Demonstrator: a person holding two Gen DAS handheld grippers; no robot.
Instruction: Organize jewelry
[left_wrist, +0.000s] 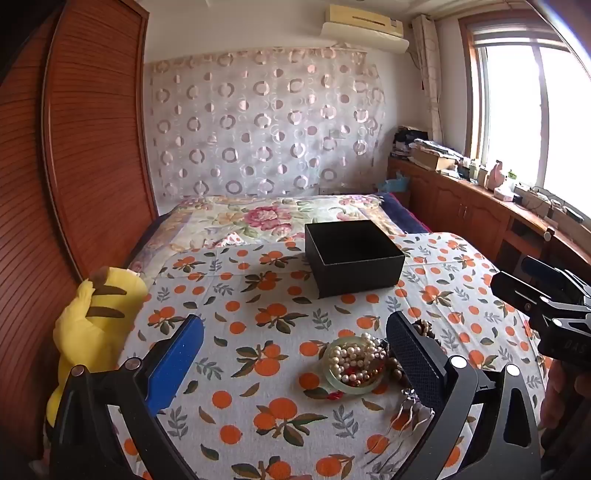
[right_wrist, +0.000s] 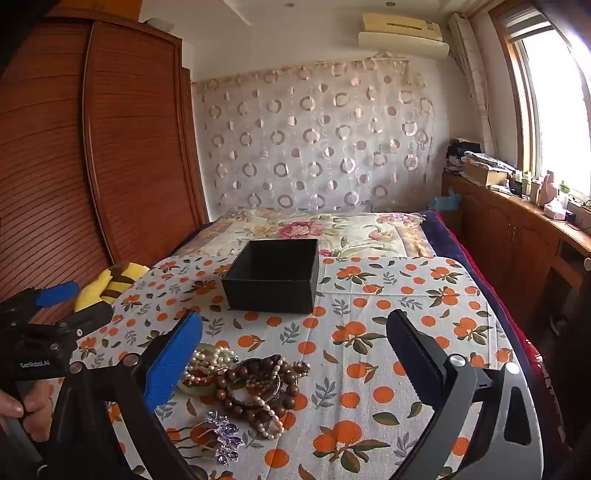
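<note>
I hold both grippers low over the bed with their jaws spread wide and nothing between them, so I can size up the heap before I pick. My left gripper has the jewelry at about five o'clock of its view; my right gripper has it at about seven o'clock, so the pile lies between my two hands. Nearest lies a silvery hair clip with lilac petals, spiky and hard. Just beyond it a pearl strand loops over glossy brown wooden beads, tangled and touching. A pale green bangle, smooth and round, cradles more pearls. All rest on a soft orange-print cloth. Farther off, toward twelve o'clock, the black open box, matte and square, waits empty, well apart from the pile, likely the destination.
</note>
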